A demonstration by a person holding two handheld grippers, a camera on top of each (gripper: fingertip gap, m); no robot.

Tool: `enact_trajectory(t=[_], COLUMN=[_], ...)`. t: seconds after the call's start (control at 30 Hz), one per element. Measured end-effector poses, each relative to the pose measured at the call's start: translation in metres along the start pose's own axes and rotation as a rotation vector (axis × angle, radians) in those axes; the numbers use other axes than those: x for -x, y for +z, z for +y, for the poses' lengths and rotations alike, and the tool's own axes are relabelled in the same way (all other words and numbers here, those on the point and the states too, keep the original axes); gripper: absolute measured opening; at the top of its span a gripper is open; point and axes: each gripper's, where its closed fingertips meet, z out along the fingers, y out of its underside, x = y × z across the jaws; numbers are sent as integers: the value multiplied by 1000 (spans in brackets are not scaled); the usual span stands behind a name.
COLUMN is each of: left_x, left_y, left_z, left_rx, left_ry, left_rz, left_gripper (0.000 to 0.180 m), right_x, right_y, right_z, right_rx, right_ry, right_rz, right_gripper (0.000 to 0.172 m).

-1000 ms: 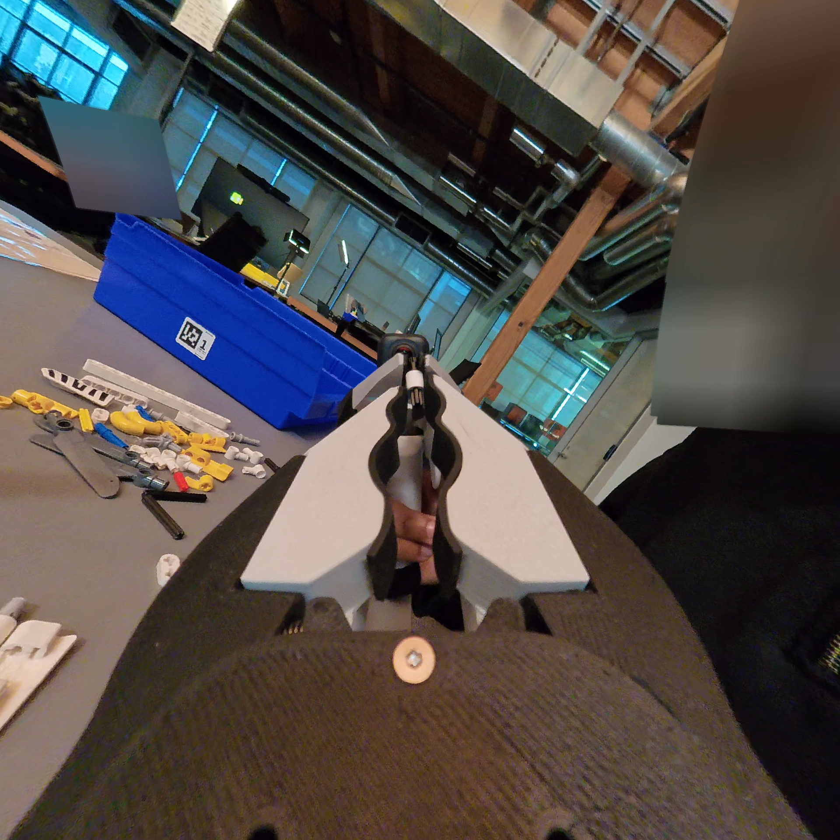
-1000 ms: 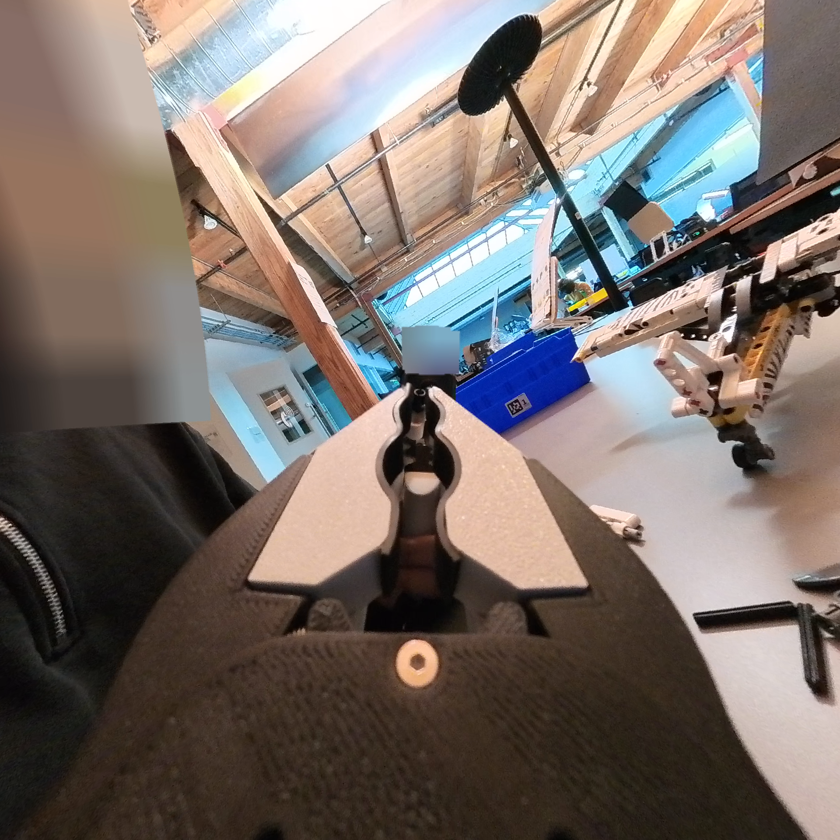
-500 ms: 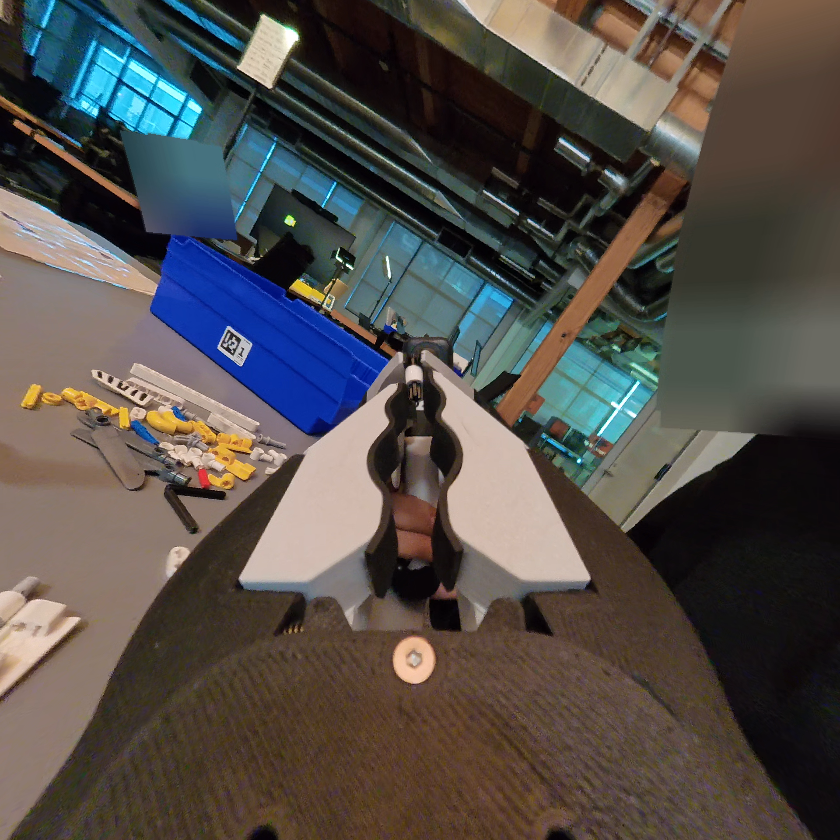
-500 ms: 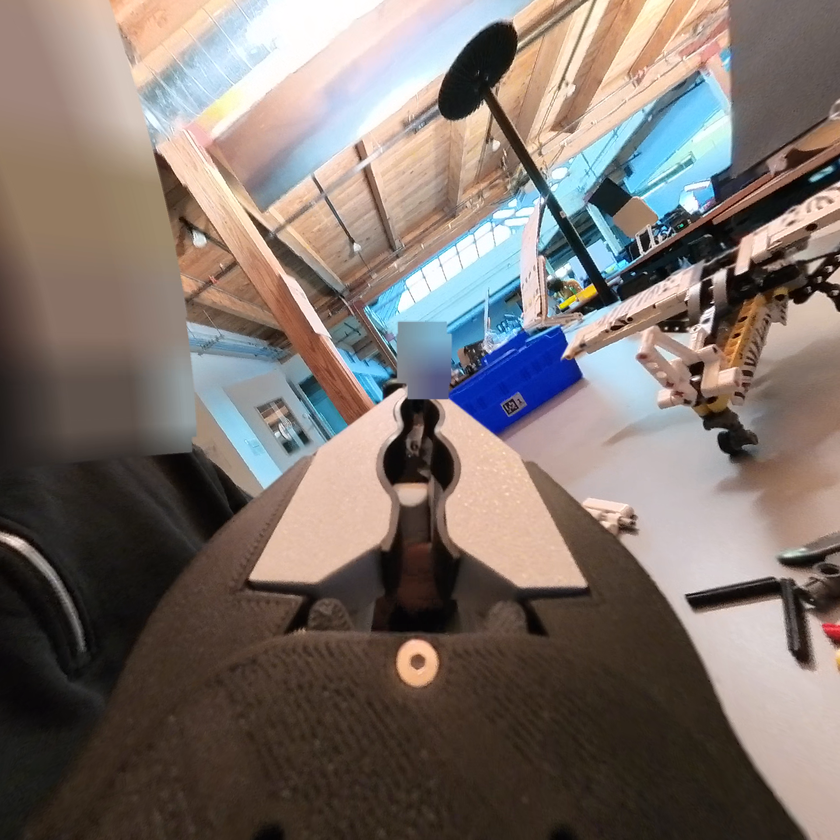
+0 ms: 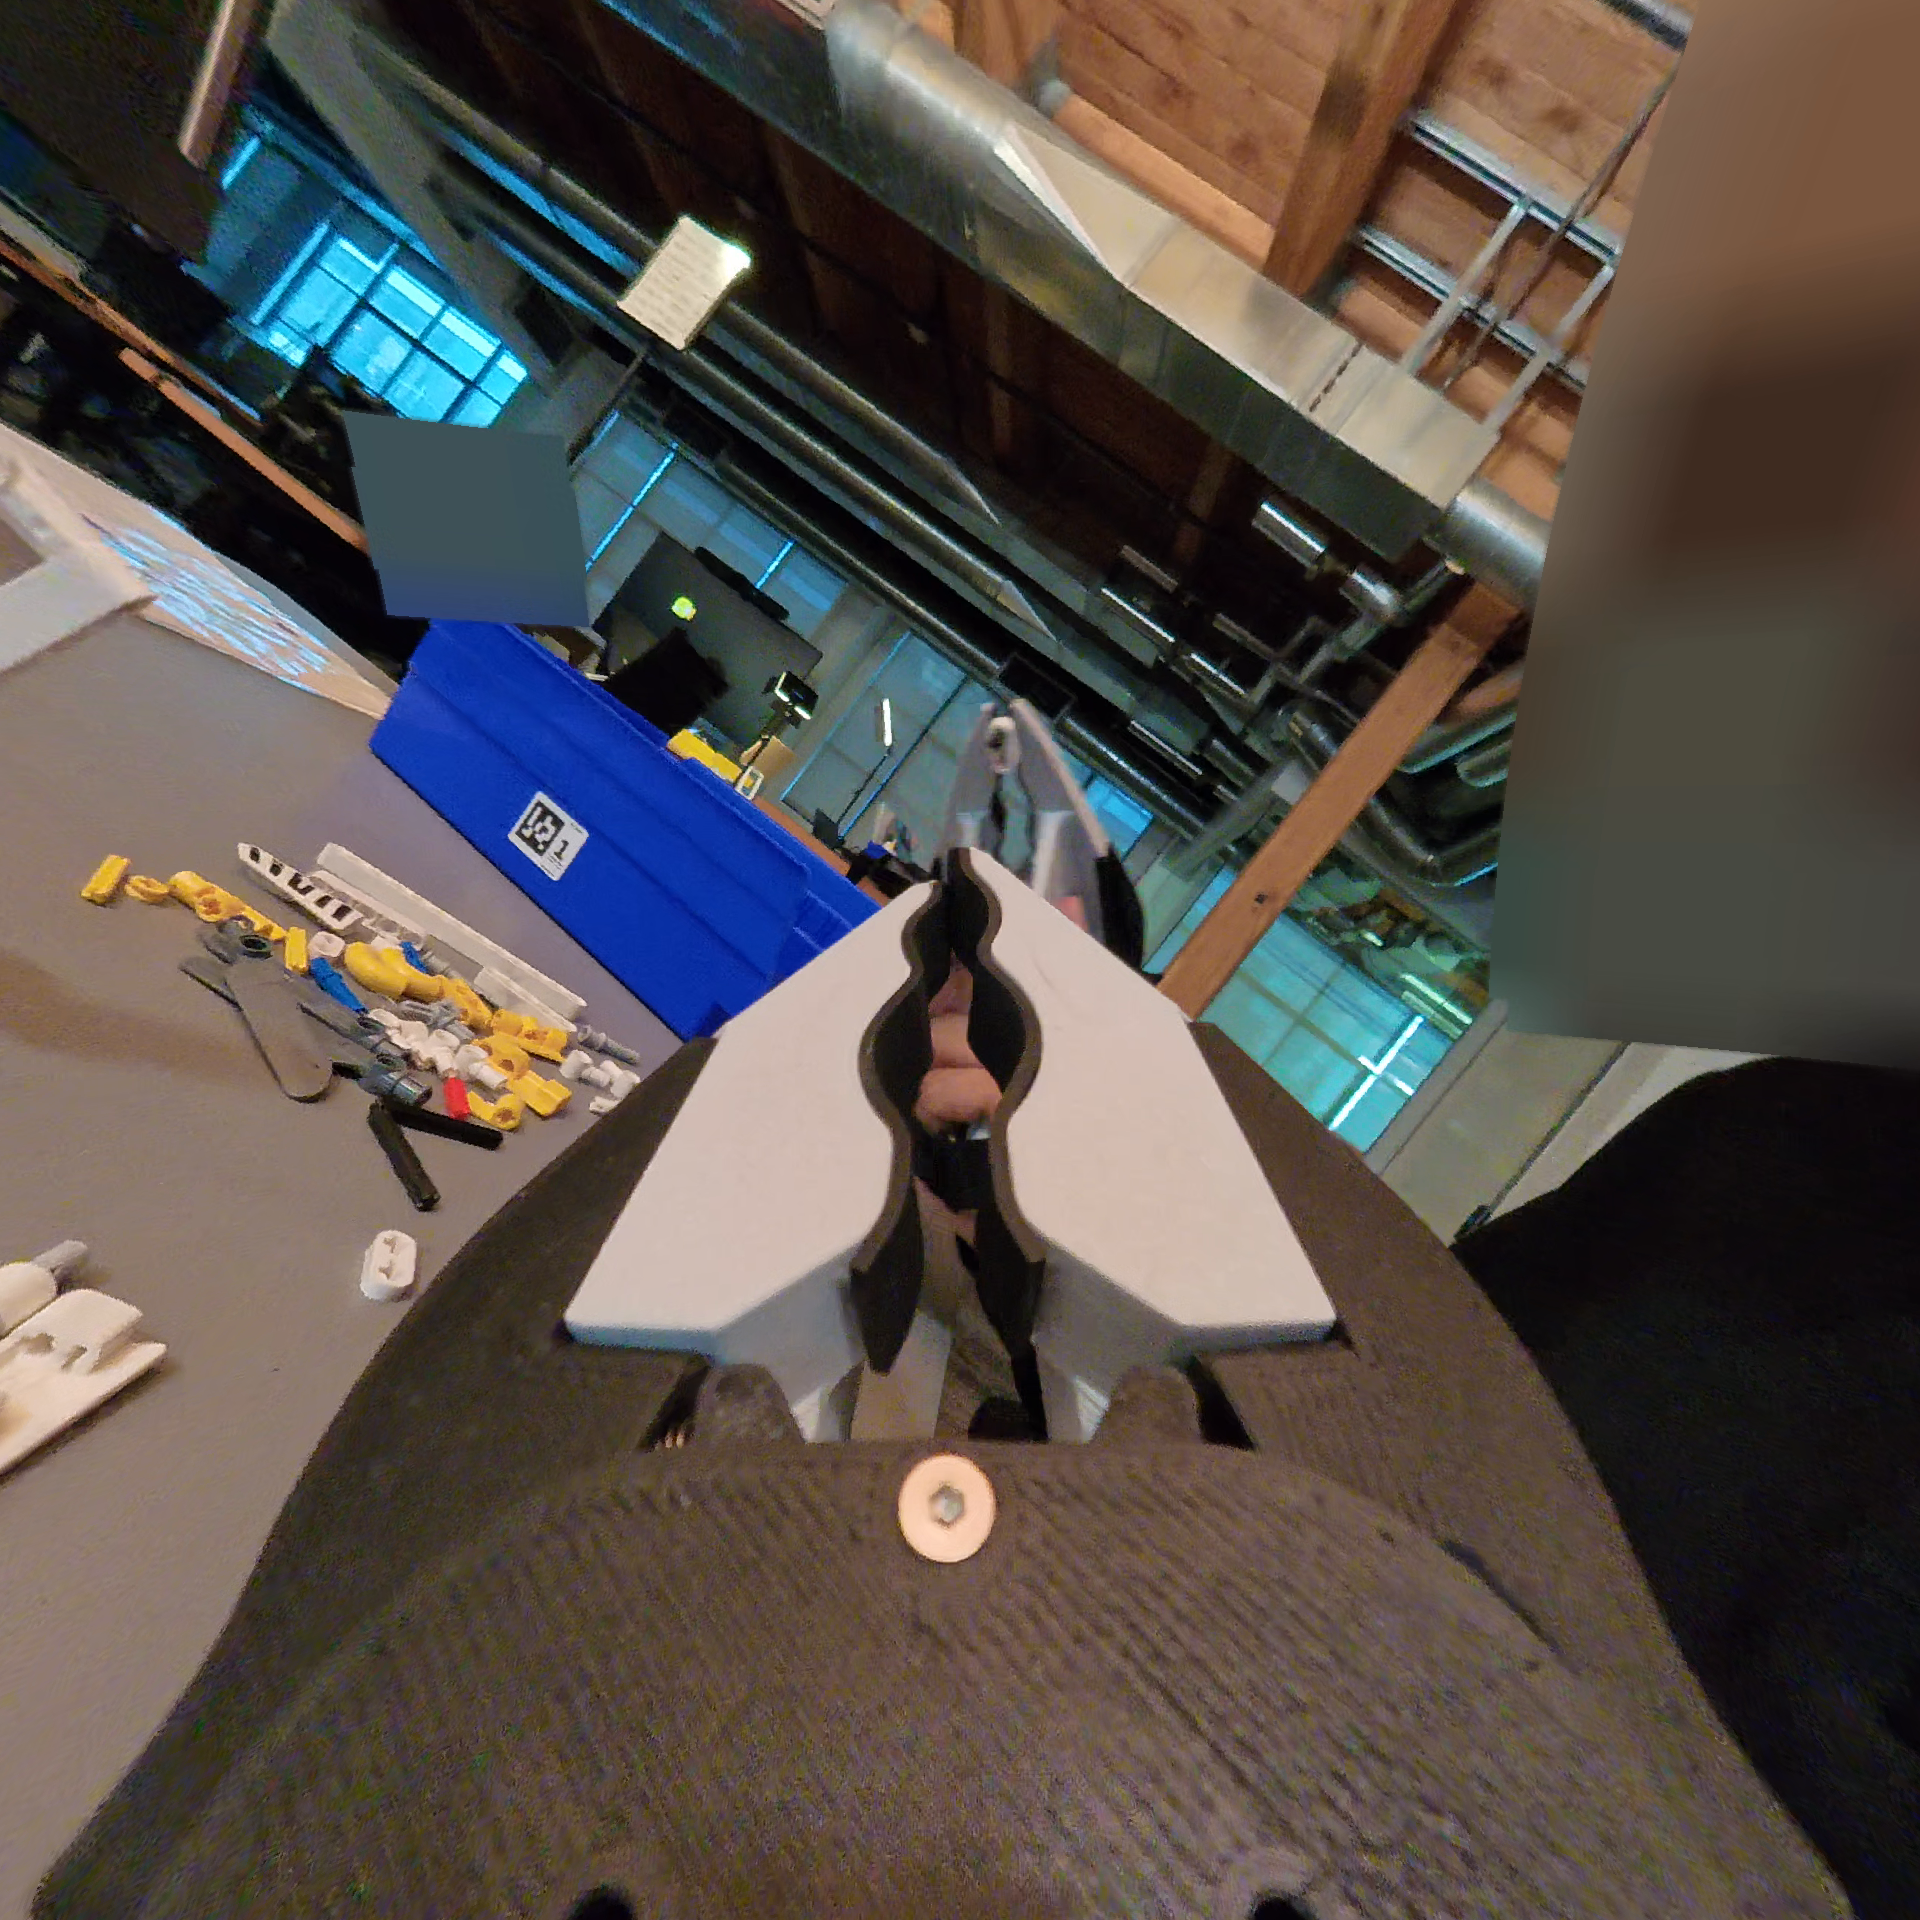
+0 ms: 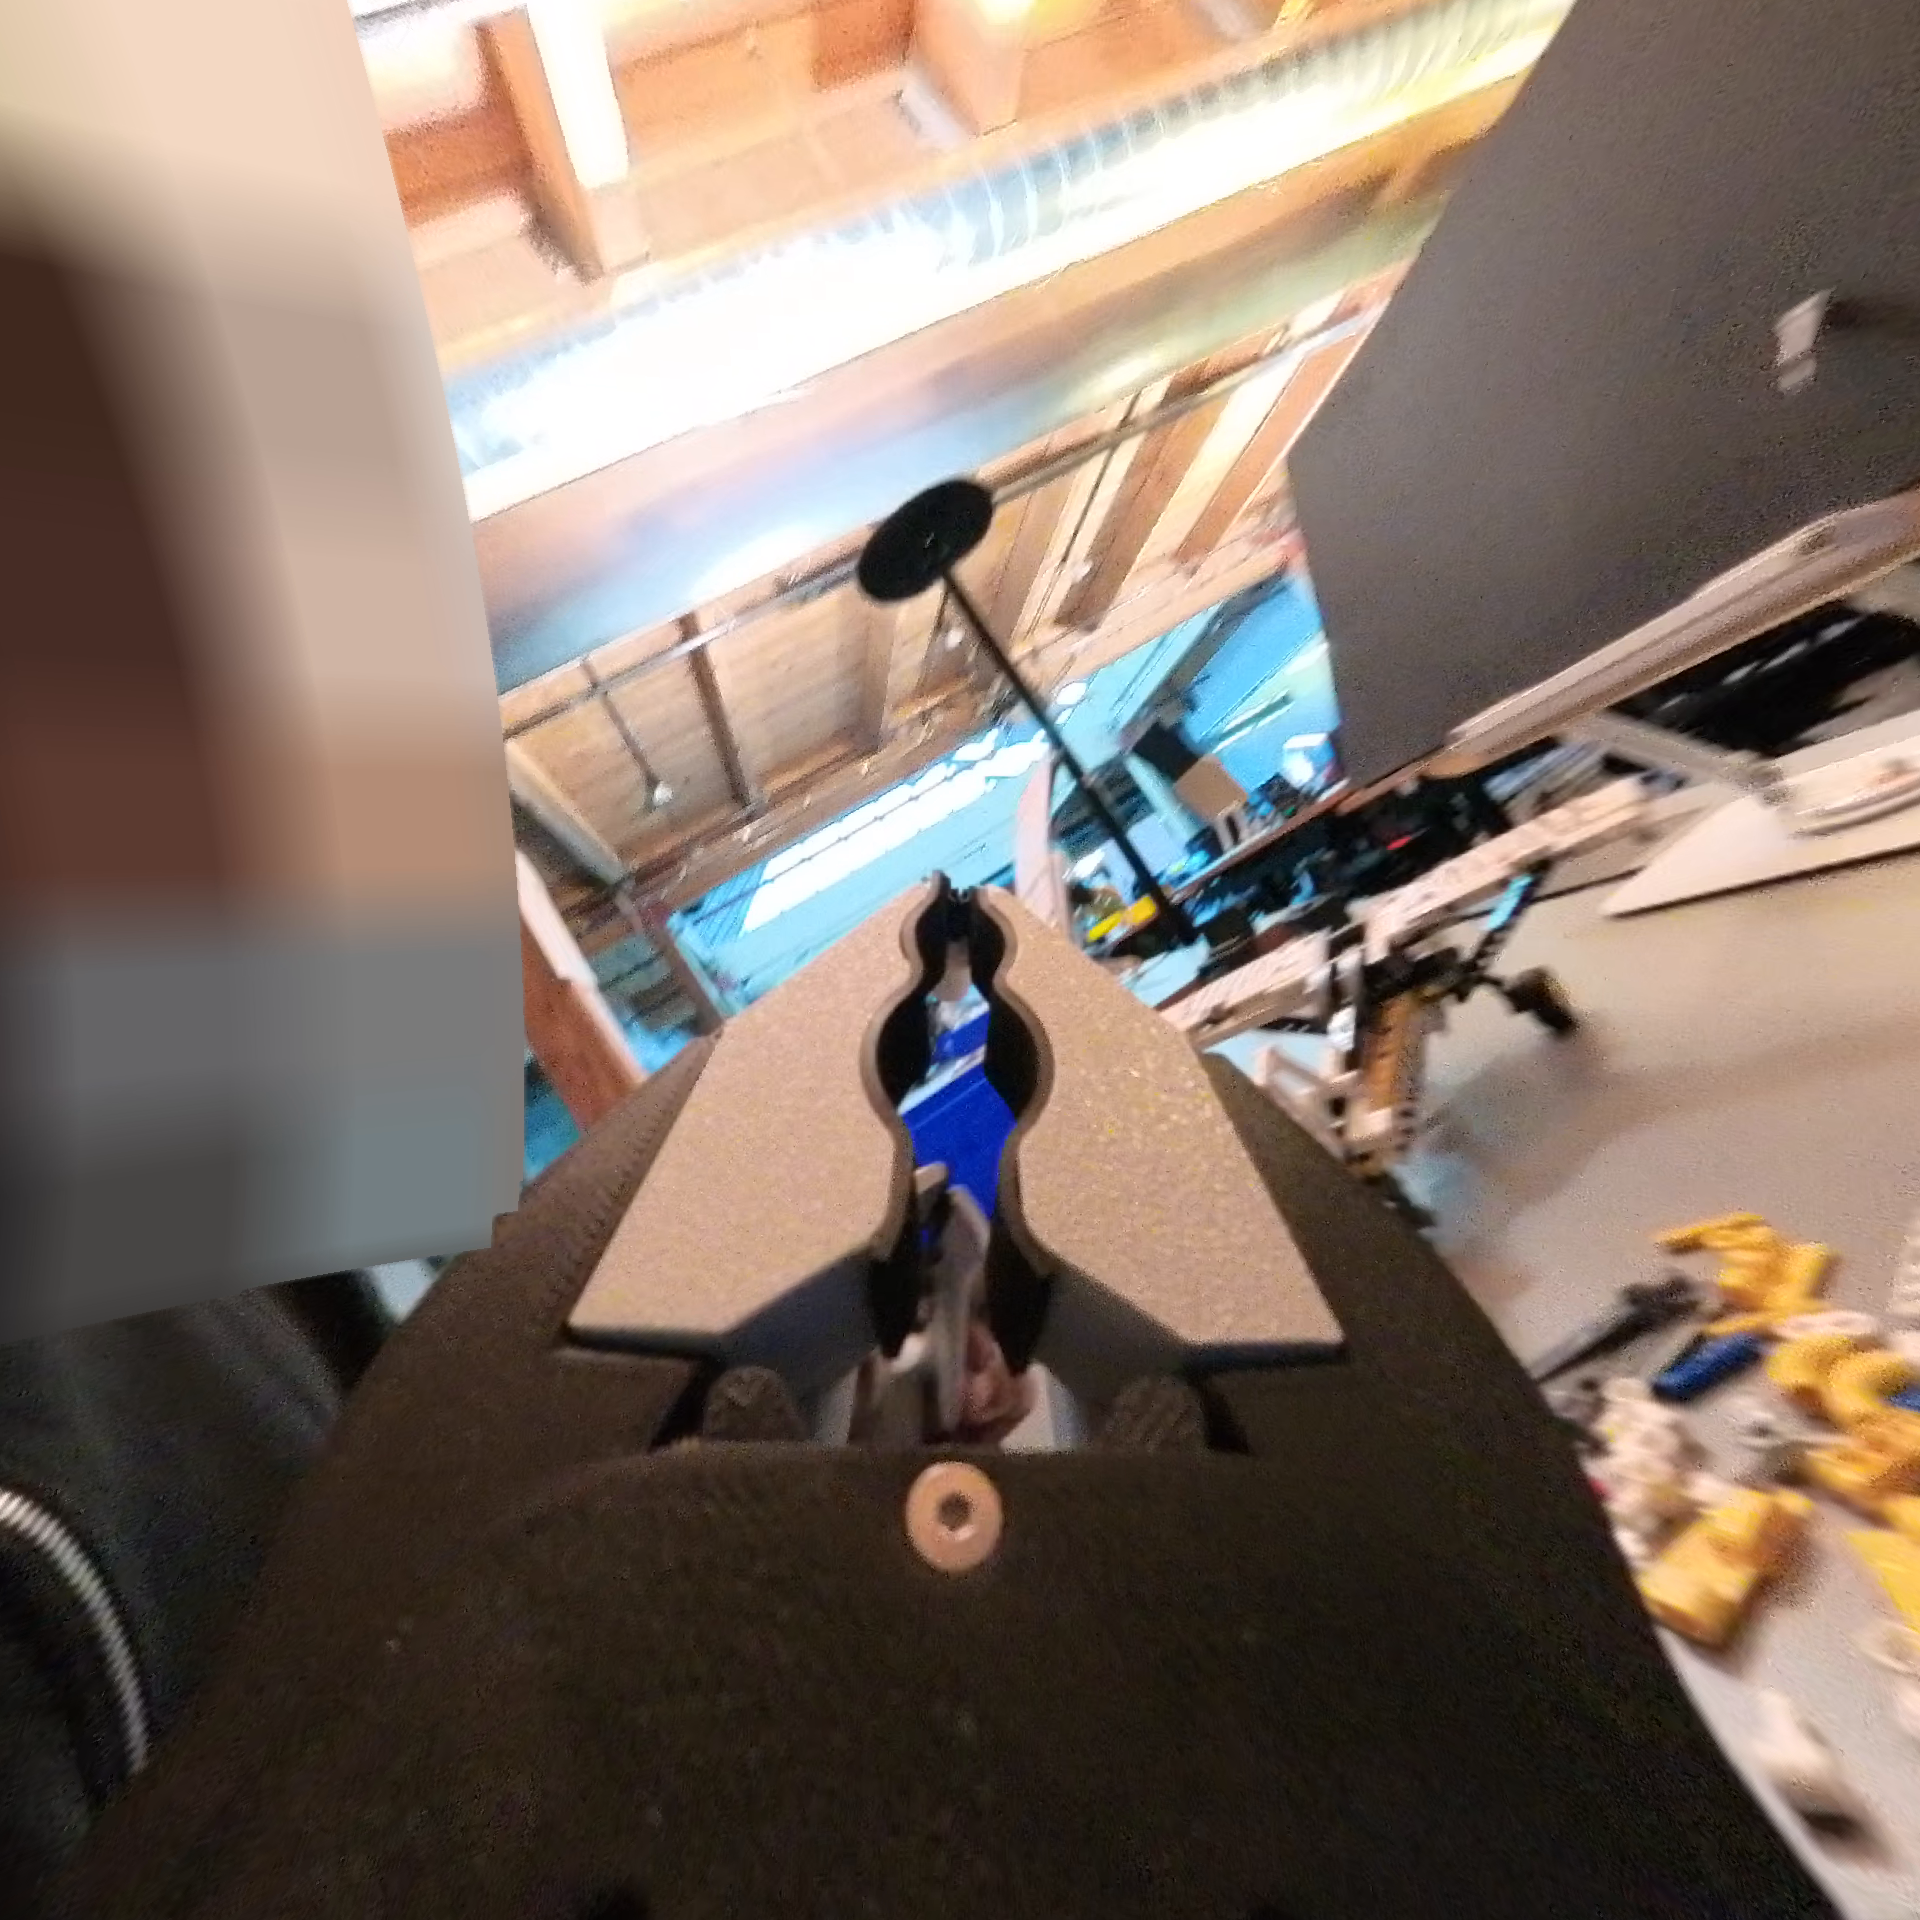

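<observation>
My left gripper (image 5: 951, 883) is shut, its black-lined fingertips meet, and I see nothing between them. It is raised above the grey table (image 5: 156, 1143). Just beyond it my right gripper (image 5: 1003, 727) is shut on a small white connector piece (image 5: 997, 740) pinched at its very tips. In the blurred right wrist view my right gripper (image 6: 951, 902) is closed, with only a small dark bit of that piece (image 6: 951, 916) showing at the tips. The two grippers are close but apart.
A blue bin (image 5: 623, 831) stands behind a pile of small yellow, white and grey parts (image 5: 416, 1018). Black axles (image 5: 405, 1153) and a white link (image 5: 390, 1262) lie nearer. A white and yellow brick model (image 6: 1382, 997) stands at the right. A person's dark jacket (image 5: 1714, 1351) is close by. Spacing between my two grippers at the tips: around 11 cm.
My left gripper let go of the white piece it shared with the right gripper, drew back and shut on nothing. The right gripper kept the piece and swung quickly, so its view is blurred.
</observation>
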Motion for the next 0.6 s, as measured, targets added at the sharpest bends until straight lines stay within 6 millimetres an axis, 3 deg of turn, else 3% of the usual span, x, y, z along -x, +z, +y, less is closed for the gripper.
enact_trajectory(t=[0.13,0.3,0.37,0.43,0.6], left_x=[0,-5,-2,7,5], left_y=[2,6,5,6,6], left_z=[-2,6,4,7,8], left_rx=[5,74,65,88,99], left_ry=[-34,-89,-100,-150,-202], left_rz=[42,103,87,43,77], left_gripper=[0,32,27,4,4], right_x=[5,-6,-6,-4,-1], right_y=[18,21,20,20,23], right_z=[52,96,99,99,107], right_rx=[208,323,313,313,343], right_ry=[-41,146,205,217,166], right_rz=[-11,-59,-85,-108,-108], right_gripper=[0,1,0,1,1])
